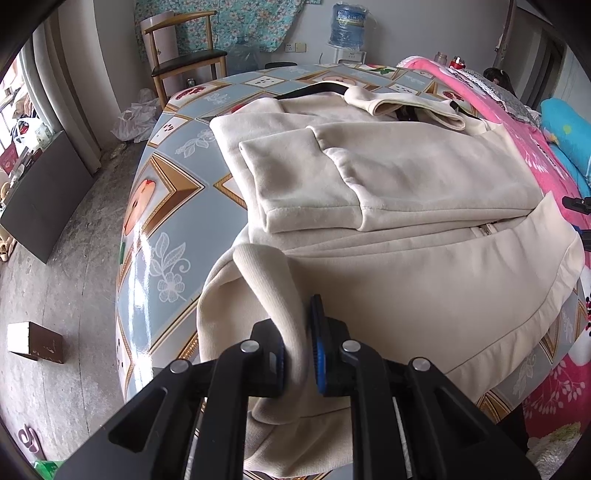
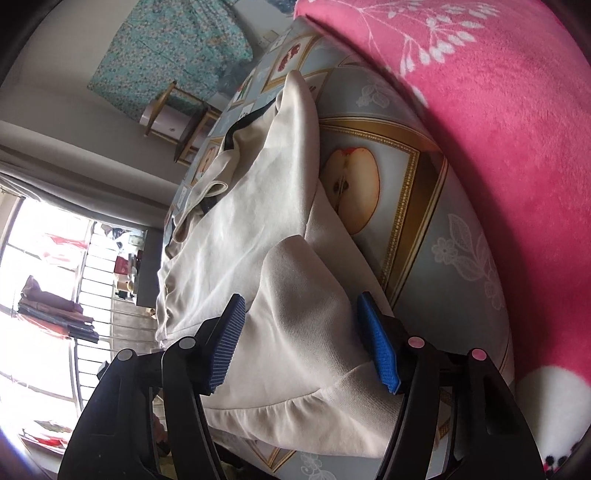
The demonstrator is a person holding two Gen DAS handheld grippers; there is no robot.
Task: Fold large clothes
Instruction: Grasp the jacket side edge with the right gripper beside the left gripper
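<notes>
A large cream jacket (image 1: pixel 406 229) lies on a table covered with a grey-blue fruit-pattern cloth (image 1: pixel 173 206). Its sleeves are folded across the body and its zip shows in the middle. My left gripper (image 1: pixel 299 347) is shut on the jacket's ribbed hem corner and lifts it off the table at the near left. In the right wrist view the jacket (image 2: pixel 258 229) stretches away. My right gripper (image 2: pixel 303 343) is open, its blue pads (image 2: pixel 378 343) on either side of the hem corner at the near right, not pinching it.
A pink blanket (image 1: pixel 517 147) lies along the table's right side, also in the right wrist view (image 2: pixel 480 110). A wooden chair (image 1: pixel 184 59) and water bottles (image 1: pixel 347 26) stand beyond the table. A small box (image 1: pixel 33 341) sits on the floor at left.
</notes>
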